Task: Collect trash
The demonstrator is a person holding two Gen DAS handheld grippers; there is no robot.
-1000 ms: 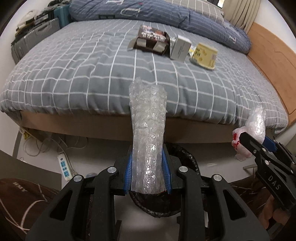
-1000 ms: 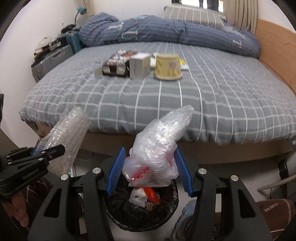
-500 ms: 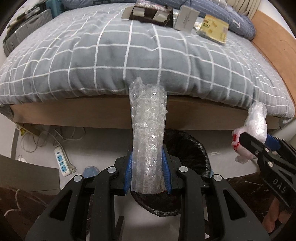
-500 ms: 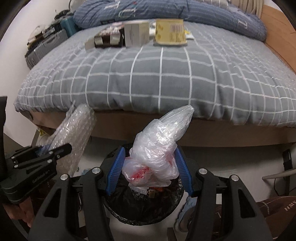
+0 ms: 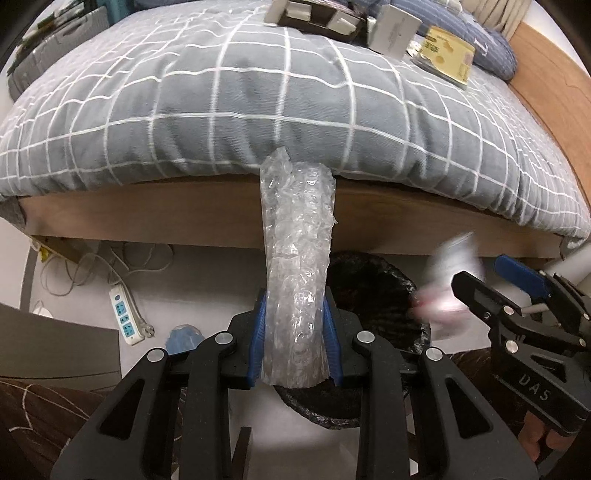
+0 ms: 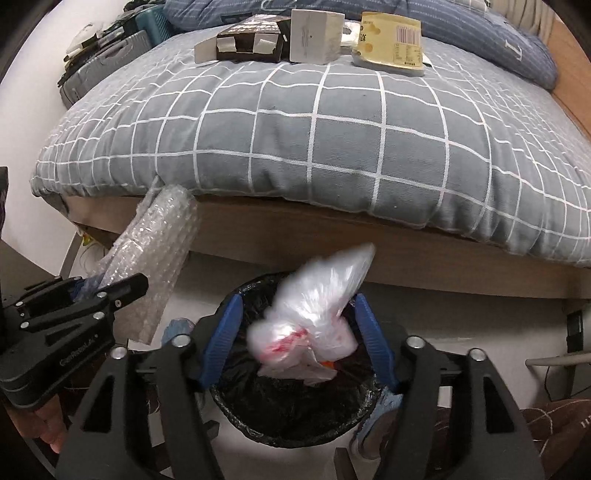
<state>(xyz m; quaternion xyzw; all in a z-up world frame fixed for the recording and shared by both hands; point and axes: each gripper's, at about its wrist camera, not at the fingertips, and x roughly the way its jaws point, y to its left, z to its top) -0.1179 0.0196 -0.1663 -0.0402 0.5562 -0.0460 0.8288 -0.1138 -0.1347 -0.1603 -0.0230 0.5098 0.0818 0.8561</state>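
bed [image 6: 332, 140] edge overhangs bin [image 6: 295, 413]; boxes [image 6: 280, 37] on top; power strip [image 5: 125, 319] nearby.

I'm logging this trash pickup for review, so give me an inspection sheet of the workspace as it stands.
Surface: grey checked bed, pale floor below.
Job's things: bubble wrap roll clamped in left claw; crumpled plastic bag, blurred, over black-lined trash bin; dark carton, white box, yellow packet on the bed.
Clutter: suitcases beside the bed.
Grippers: left claw shut on the roll; right claw has just been opening, pads clear of the bag.
Cables: power strip with loose cords on the floor.
Surroundings: blue duvet, wooden wall panel.
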